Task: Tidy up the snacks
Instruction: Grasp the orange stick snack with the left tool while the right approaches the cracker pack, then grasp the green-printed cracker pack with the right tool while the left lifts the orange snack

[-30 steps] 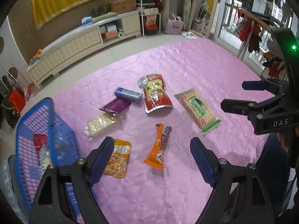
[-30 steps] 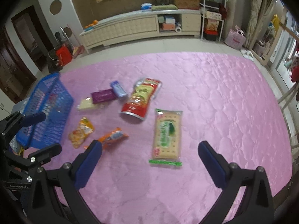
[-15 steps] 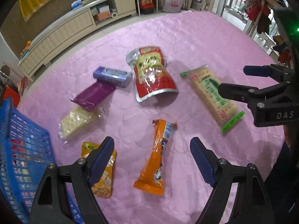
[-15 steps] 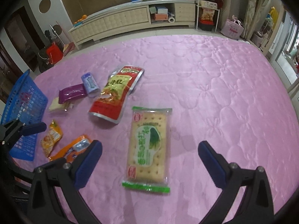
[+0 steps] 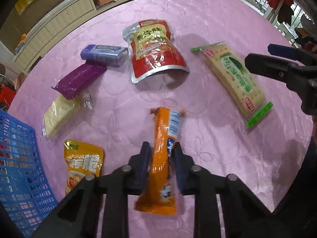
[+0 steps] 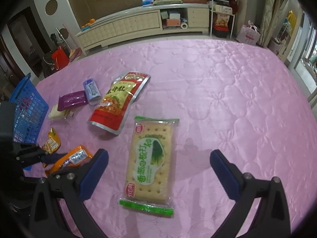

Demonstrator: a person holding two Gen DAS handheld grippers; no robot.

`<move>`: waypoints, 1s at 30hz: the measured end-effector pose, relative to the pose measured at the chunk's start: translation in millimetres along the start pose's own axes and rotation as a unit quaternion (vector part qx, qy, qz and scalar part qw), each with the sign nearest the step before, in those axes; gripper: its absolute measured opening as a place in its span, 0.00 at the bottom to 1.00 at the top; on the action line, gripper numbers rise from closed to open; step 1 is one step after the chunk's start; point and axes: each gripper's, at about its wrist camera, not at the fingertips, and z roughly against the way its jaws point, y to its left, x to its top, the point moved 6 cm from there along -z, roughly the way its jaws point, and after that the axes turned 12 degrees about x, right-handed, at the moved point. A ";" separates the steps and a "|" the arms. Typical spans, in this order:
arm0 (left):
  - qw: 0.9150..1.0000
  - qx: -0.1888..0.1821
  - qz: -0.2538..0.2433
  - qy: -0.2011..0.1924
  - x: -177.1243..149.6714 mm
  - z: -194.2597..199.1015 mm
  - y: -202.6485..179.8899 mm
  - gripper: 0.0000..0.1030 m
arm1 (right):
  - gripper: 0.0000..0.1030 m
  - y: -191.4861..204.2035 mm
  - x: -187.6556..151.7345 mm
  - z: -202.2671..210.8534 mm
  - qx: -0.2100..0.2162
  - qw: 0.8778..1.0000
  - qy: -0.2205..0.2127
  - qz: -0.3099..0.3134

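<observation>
Gripping: left gripper [image 5: 160,154] jaws have just been closing, now narrow, pads pressed on the orange snack bar [image 5: 162,158], which lies on the pink quilted cloth [image 6: 227,91].
Right gripper [image 6: 158,158]: jaws wide, empty, poised over the green cracker pack [image 6: 151,158].
Basket: blue basket [image 5: 17,162] just left of the bar; contents unclear.
Left on cloth: yellow pouch [image 5: 83,164], clear cracker pack [image 5: 59,117], purple bar [image 5: 79,80], lilac mint pack [image 5: 104,54], red pouch [image 5: 154,49].
Progress: early, by the look of it; seven snacks out.
</observation>
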 end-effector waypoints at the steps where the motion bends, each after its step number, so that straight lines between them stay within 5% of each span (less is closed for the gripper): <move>1: 1.000 -0.002 0.001 0.000 0.2 1.1 -1.5 0.15 | 1.00 0.0 0.9 0.0 0.000 1.000 -0.001 0.000; 19: 0.994 0.052 0.071 -0.070 3.9 46.6 42.6 0.14 | 0.98 6.4 -5.6 -43.8 -0.029 0.998 0.060 -0.004; 27: 0.992 0.051 0.088 -0.070 8.5 38.1 51.4 0.14 | 0.81 8.9 -11.7 -54.0 -0.058 0.995 0.076 0.020; 30: 0.992 0.049 0.092 -0.073 6.0 42.4 52.3 0.14 | 0.67 12.8 -12.9 -51.3 -0.056 0.996 0.069 0.028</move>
